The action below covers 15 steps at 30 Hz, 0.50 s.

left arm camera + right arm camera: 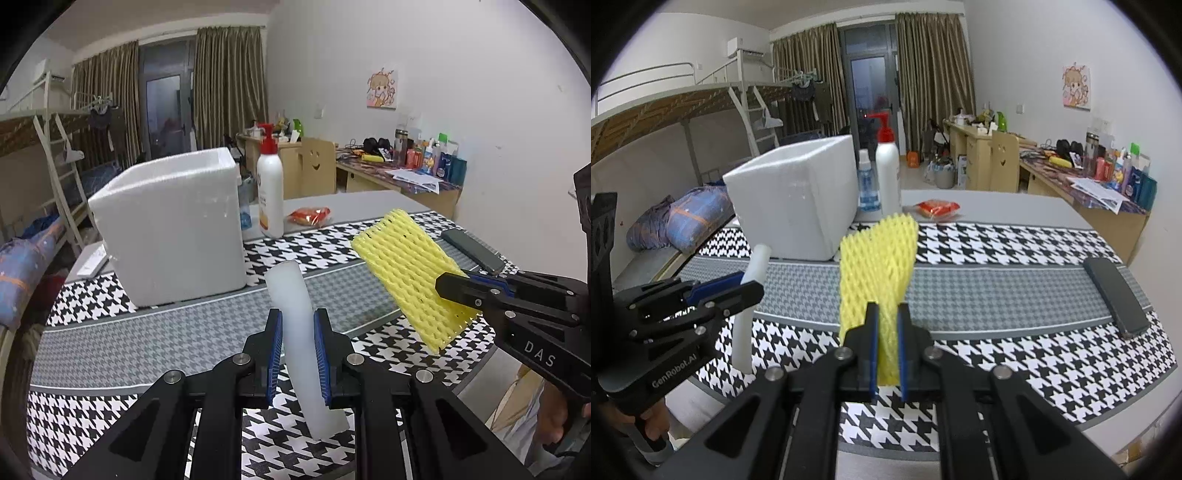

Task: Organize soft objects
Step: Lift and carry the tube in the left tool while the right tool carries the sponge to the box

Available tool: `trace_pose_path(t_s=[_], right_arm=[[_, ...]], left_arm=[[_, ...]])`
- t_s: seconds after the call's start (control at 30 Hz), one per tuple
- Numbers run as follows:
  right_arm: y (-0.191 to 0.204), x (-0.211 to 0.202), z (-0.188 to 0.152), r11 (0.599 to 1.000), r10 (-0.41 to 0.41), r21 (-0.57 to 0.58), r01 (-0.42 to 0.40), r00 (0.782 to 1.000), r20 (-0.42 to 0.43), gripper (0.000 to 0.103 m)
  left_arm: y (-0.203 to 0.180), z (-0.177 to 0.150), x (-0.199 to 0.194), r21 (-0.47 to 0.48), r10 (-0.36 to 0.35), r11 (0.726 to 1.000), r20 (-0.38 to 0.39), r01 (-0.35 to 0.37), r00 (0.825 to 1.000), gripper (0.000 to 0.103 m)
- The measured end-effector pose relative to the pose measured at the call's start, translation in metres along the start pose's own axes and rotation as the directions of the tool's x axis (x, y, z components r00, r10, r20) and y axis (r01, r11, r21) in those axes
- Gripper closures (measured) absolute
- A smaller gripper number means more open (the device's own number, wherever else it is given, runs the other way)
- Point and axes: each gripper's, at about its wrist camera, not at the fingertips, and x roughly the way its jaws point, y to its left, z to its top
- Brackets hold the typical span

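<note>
Foam in both tongs: my left gripper (298,354) is clamped on the white foam tube (295,317), bottom centre of the left view, and my right gripper (887,350) is pinched tight on the yellow foam net (877,269), bottom centre of the right view. Both pieces ride clear above the houndstooth mat (110,410).

Risks as I judge them: the tube is gripped mid-length and leans, so a quick swing could pivot it out of the pads. The net is held by its lower end only; it flops and could snag the box rim.

Room: mid-table ahead is bare mat. The two grippers sit close together, so crossing paths may clash. At right a dark phone (1115,295) lies near the table edge. Farther, upper left, the white foam box (170,225) stands open-topped, likely the target, with a pump bottle (270,192) just beside it, easy to knock, and a red packet (309,215) behind.
</note>
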Motion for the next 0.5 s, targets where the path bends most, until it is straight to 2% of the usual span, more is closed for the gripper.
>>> trace_pose_path(t_s=[0.5], right_arm=[[0.0, -0.022, 0.015, 1.0, -0.001, -0.007, 0.001, 0.997, 0.079, 0.092]], left_arm=[[-0.001, 0.018, -0.019, 0.037, -0.006, 0.999, 0.066, 0.003, 0.998, 0.084]])
